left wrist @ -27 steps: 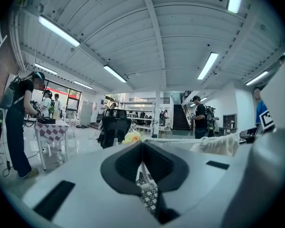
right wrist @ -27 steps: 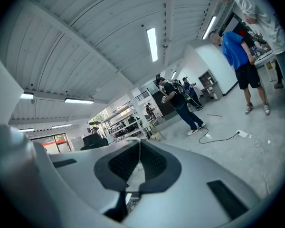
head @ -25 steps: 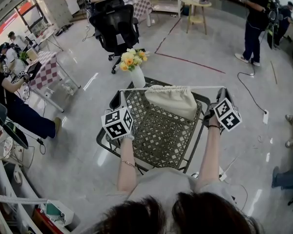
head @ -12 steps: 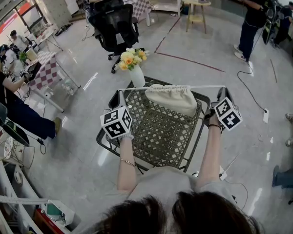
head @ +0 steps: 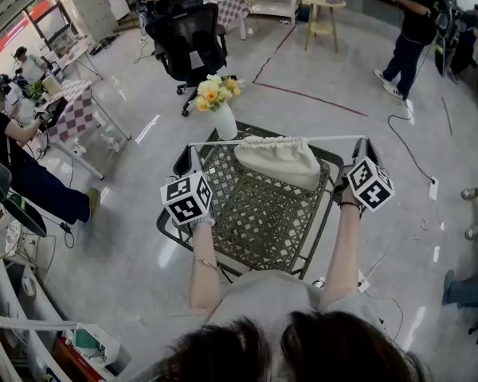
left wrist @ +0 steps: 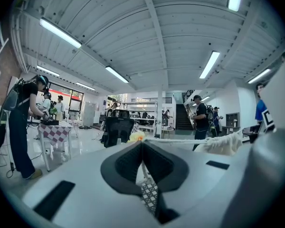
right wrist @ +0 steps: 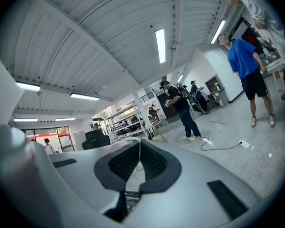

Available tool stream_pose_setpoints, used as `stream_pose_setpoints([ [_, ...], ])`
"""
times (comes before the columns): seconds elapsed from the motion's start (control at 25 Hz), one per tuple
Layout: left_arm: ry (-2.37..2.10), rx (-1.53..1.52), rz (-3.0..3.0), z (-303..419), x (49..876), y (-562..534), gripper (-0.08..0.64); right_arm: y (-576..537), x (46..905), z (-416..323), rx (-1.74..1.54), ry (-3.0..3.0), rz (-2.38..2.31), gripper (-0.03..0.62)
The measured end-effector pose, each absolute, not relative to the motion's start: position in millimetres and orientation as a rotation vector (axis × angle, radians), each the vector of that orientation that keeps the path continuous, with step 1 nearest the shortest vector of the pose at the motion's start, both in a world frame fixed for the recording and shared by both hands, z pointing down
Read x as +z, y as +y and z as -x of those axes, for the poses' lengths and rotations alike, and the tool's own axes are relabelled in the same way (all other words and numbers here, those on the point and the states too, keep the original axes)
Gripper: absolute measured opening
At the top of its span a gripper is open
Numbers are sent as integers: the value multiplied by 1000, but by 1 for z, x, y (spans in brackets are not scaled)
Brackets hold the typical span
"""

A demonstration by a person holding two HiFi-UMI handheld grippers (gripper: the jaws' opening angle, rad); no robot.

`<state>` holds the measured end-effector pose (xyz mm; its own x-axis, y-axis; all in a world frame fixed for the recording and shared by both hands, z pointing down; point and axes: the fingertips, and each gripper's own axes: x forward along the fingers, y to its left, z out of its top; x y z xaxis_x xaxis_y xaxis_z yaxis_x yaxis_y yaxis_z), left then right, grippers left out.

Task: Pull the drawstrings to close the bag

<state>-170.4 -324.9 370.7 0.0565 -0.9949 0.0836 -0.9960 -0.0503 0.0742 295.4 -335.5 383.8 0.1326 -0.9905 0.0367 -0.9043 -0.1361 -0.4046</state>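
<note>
The left claw [head: 193,150] and right claw [head: 367,145] are each clamping shut on an end of the white drawstring cord [head: 223,142], stretching it taut, evidently to cinch the cream cloth bag [head: 280,162] sitting on the dark metal lattice surface [head: 255,221].

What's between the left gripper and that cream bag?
A taut white drawstring runs from the shut left gripper to the gathered mouth of the bag, above the mesh table. The head view shows it.
</note>
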Motion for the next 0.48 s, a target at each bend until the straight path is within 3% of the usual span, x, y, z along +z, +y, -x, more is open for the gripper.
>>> stream_pose_setpoints([
  [0.48, -2128, 39, -2236, 176, 366, -319, 29, -335, 371, -281, -221, 2001, 2211, 25],
])
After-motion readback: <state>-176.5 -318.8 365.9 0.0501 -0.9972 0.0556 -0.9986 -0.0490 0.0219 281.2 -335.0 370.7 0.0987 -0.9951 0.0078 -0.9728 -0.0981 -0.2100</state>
